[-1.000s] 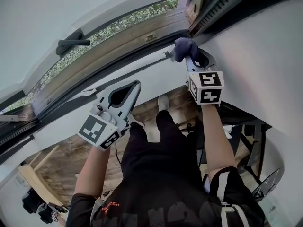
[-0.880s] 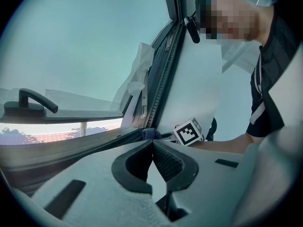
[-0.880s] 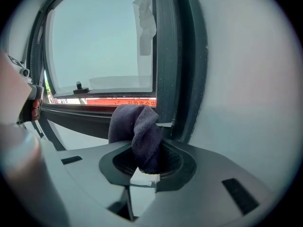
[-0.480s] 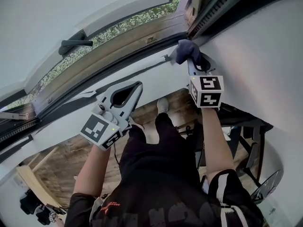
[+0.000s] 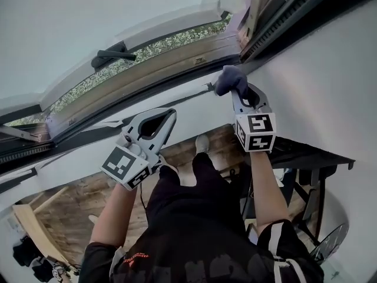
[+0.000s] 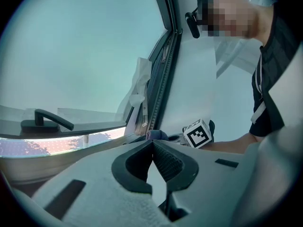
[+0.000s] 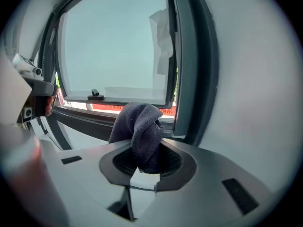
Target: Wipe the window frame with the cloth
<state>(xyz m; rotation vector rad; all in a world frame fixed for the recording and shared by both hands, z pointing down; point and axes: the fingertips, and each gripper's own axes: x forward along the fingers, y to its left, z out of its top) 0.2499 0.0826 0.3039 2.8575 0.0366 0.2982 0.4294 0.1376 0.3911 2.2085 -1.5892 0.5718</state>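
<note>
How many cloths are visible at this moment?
1. The dark cloth is clamped in the right tool, up by the right end of the window frame. The left tool is shut and holds nothing. More could lie out of view.

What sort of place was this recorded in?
Probably an indoor room, home or office, right at a window: the window frame with a black handle, white walls, and a wooden floor below.
</note>
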